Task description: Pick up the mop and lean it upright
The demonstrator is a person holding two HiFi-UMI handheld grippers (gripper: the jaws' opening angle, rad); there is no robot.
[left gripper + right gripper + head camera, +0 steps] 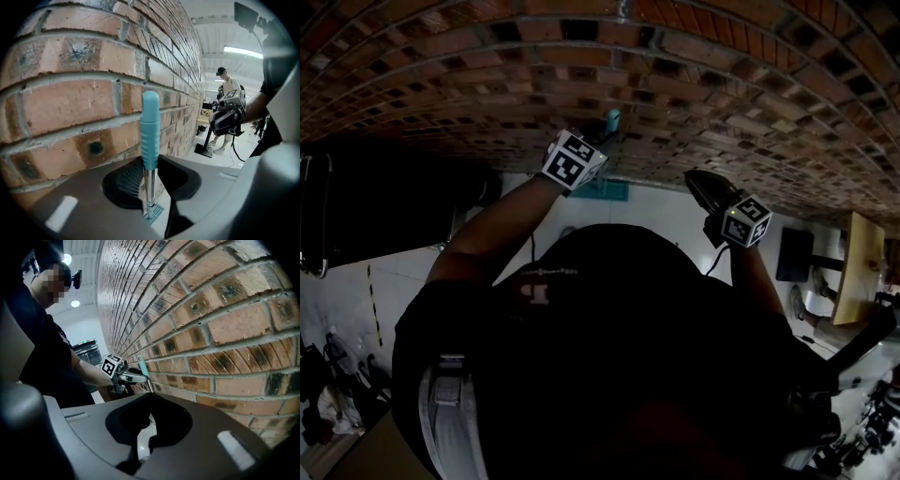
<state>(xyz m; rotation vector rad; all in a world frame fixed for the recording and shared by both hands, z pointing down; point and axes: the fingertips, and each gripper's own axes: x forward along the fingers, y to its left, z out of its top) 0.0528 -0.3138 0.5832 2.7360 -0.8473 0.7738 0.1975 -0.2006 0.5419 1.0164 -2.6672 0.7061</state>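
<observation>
The mop stands upright close against the brick wall (70,103). Its teal grip (150,131) rises above my left gripper (150,206), which is shut on the metal shaft (149,187) just below the grip. Far below, the teal mop head (153,212) lies on the pale floor. In the head view the grip top (612,120) pokes up past the left gripper (598,141) and the mop head (602,190) shows beneath it. My right gripper (140,446) hangs to the right, clear of the mop, its fingers slightly apart with nothing between them. It also shows in the head view (698,183).
The brick wall (694,84) fills the space ahead. A dark bulky object (375,202) stands at the left. A wooden table (860,267) and a black stand (794,253) are at the right. Another person (228,89) stands far along the wall.
</observation>
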